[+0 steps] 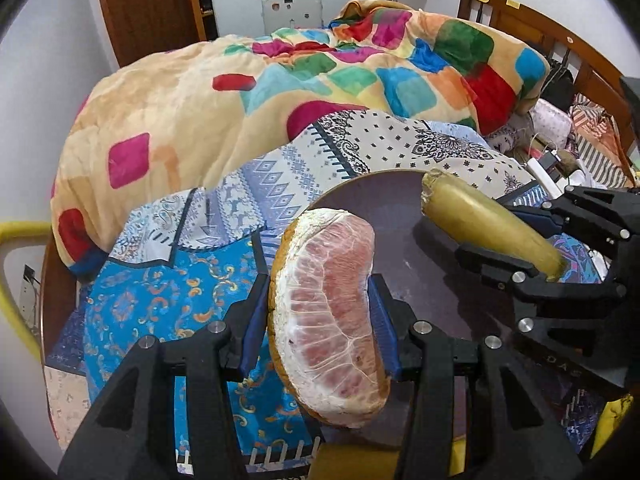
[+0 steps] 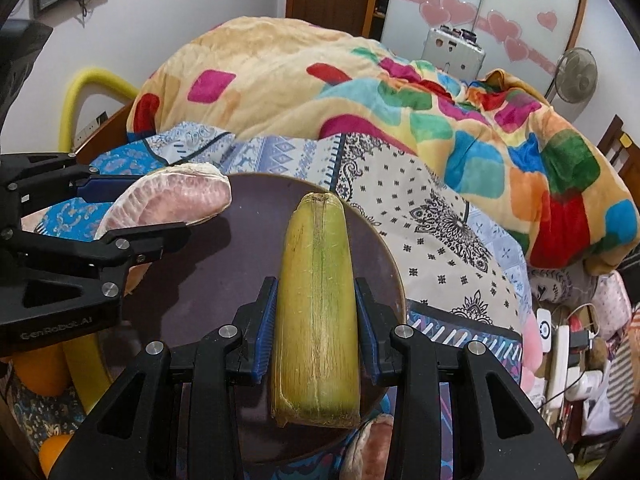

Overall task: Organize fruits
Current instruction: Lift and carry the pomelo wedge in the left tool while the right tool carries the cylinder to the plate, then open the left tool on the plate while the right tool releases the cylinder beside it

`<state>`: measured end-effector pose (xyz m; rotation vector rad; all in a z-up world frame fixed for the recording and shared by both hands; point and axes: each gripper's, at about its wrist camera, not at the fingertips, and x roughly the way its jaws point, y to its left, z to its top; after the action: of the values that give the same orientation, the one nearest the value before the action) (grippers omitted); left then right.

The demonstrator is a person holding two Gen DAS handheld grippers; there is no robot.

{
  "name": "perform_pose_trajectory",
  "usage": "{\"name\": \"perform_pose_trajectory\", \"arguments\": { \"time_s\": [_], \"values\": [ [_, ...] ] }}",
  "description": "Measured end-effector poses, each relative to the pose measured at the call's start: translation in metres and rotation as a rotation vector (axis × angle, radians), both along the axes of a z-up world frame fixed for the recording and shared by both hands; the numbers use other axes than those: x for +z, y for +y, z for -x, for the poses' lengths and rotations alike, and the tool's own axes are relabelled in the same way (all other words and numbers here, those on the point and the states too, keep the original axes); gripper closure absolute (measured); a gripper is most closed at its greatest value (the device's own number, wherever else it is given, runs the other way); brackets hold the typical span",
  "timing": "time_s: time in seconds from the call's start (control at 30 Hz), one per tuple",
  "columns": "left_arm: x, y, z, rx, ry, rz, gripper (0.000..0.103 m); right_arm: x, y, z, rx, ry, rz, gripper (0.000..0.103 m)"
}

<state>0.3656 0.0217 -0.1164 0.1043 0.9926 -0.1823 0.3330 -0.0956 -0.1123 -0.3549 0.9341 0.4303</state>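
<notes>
My left gripper (image 1: pixel 318 324) is shut on a large pink pomelo wedge (image 1: pixel 328 316) with white pith, held above the left side of a dark round plate (image 1: pixel 404 216). My right gripper (image 2: pixel 316 326) is shut on a yellow-green sugarcane piece (image 2: pixel 316 304), held over the same plate (image 2: pixel 224 276). In the left wrist view the right gripper (image 1: pixel 532 256) comes in from the right with the cane (image 1: pixel 488 224). In the right wrist view the left gripper (image 2: pixel 132 216) comes in from the left with the wedge (image 2: pixel 176 202).
The plate rests on a patterned blue and white sheet (image 1: pixel 168 300) on a bed. A thick multicoloured blanket (image 1: pixel 280 80) is heaped behind. Oranges (image 2: pixel 40 364) lie at lower left, another pomelo piece (image 2: pixel 372 448) below the plate. Clutter (image 2: pixel 568 344) lies at the right.
</notes>
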Motion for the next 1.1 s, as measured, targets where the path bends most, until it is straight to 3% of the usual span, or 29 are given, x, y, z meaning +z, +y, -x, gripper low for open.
{"name": "perform_pose_trajectory", "arguments": {
  "time_s": [0.17,0.27,0.33,0.43,0.83,1.1],
  "values": [
    [-0.005,-0.001,-0.002,0.0,0.034,-0.015,0.055,-0.005,0.0,0.0,0.003,0.026,0.008,0.069],
    [0.001,0.003,0.001,0.013,0.011,0.001,0.054,-0.008,-0.002,0.001,-0.003,0.031,0.005,0.069],
    [0.007,0.005,0.003,0.019,0.002,0.007,0.054,-0.004,-0.004,0.003,-0.011,0.001,0.006,0.068],
    [0.018,0.009,0.01,0.03,-0.027,0.002,0.054,0.01,-0.009,0.009,-0.017,-0.045,-0.017,0.057],
    [0.073,0.024,0.073,0.074,-0.195,0.005,0.054,0.064,-0.029,0.055,-0.03,-0.211,-0.08,0.057],
    [0.084,0.033,0.12,0.094,-0.238,0.003,0.044,0.08,-0.038,0.096,-0.023,-0.275,-0.115,0.057]
  ]
}}
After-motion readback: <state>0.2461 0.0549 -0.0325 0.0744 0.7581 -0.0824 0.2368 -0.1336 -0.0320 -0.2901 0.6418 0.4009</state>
